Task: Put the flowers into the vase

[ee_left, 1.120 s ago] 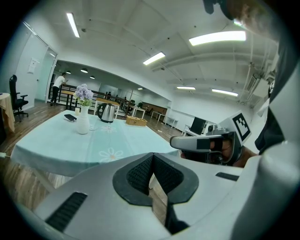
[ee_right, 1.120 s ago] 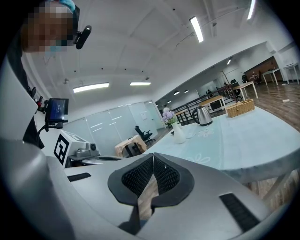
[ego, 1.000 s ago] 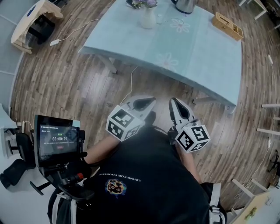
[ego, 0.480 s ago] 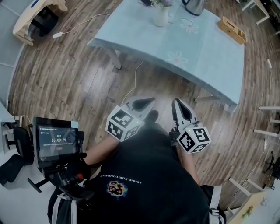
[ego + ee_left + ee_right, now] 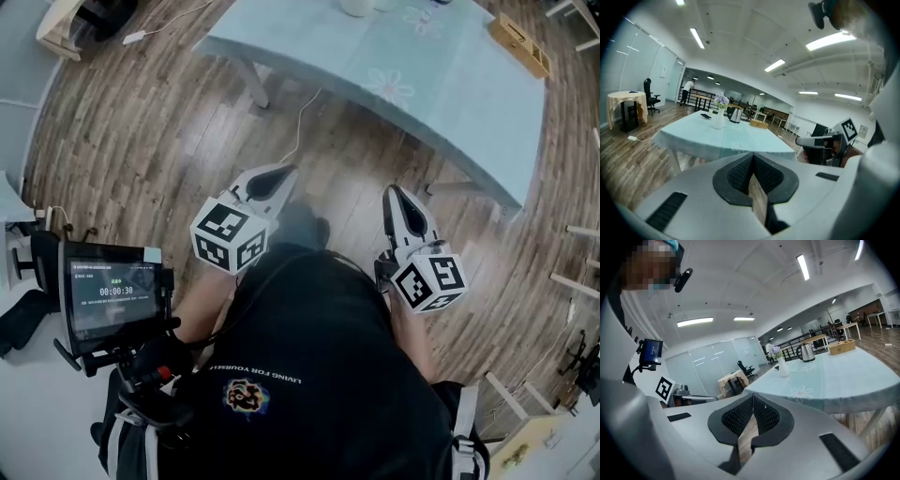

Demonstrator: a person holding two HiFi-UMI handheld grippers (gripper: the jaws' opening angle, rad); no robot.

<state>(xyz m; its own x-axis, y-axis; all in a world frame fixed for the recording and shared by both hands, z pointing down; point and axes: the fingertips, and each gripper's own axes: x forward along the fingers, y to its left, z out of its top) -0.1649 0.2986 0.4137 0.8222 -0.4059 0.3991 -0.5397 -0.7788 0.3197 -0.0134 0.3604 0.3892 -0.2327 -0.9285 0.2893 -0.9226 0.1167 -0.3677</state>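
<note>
Flowers (image 5: 721, 99) are seen in the vase (image 5: 718, 121) on the table (image 5: 450, 94), well beyond the closed, empty left hand-held gripper (image 5: 280, 173) and right hand-held gripper (image 5: 392, 192); approach likely required.

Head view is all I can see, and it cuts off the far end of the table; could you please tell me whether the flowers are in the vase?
Observer: Yes. The left gripper view shows purple flowers standing in the white vase on the table.
Operator: Thank you. Is either claw holding anything?
Observer: No. The left claw and the right claw are both shut, with nothing between their pads.
Operator: What stands by the vase?
Observer: A kettle, just to its right in the left gripper view.
</note>
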